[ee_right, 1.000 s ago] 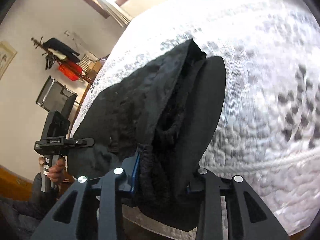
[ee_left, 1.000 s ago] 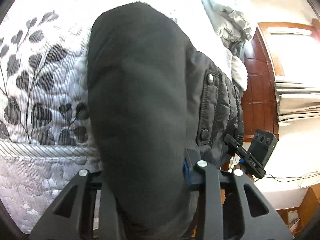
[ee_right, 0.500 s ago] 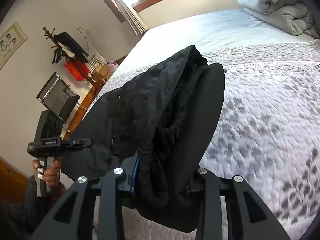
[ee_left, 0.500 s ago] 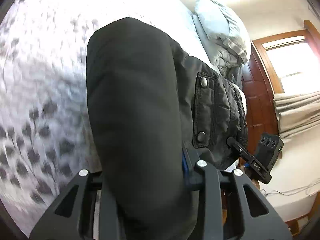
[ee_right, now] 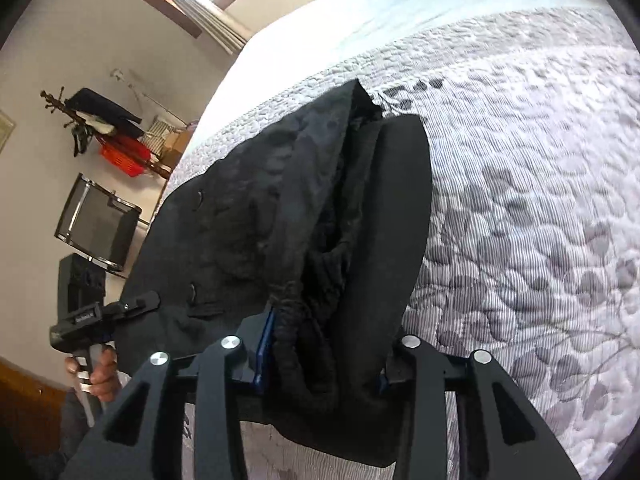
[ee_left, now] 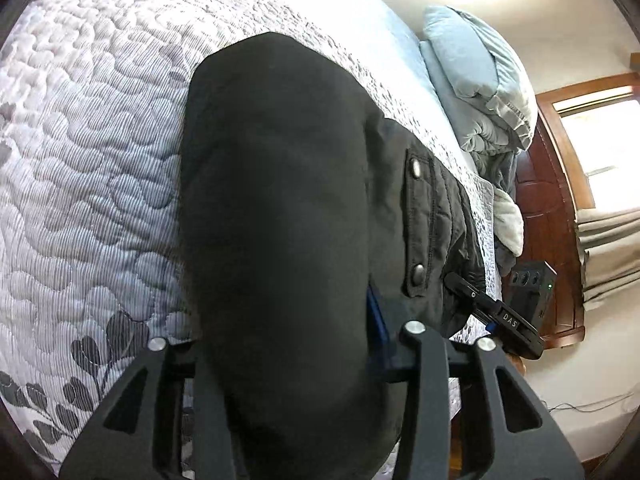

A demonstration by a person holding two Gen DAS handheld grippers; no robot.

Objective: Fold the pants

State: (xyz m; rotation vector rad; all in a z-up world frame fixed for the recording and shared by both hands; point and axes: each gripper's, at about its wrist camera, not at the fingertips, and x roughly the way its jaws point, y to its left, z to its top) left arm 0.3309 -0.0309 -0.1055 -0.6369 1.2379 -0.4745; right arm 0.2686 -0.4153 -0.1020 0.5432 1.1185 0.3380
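Observation:
Black padded pants (ee_left: 432, 216) with a snap-button pocket flap hang stretched between my two grippers above the quilted bed. My left gripper (ee_left: 360, 264) is shut on one edge of the pants; its wide black finger (ee_left: 276, 220) fills the middle of the left wrist view. My right gripper (ee_right: 340, 236) is shut on the bunched waistband (ee_right: 292, 320), with its finger (ee_right: 388, 220) behind the cloth. The pants (ee_right: 224, 232) spread leftwards to the left gripper's body (ee_right: 92, 312), held by a hand. The right gripper's body (ee_left: 516, 320) shows at the pants' far edge.
A grey-white quilted bedspread (ee_left: 92, 128) with leaf print (ee_right: 540, 208) covers the bed. Folded light-blue bedding (ee_left: 480, 80) lies at the head, by a wooden headboard (ee_left: 548, 248). A coat rack (ee_right: 92, 120), red basket (ee_right: 124, 152) and a black framed panel (ee_right: 96, 224) stand by the wall.
Both grippers have swung with the pants held between them, so the views shifted from the bed's edge to its top. The grips on the pants are unchanged.

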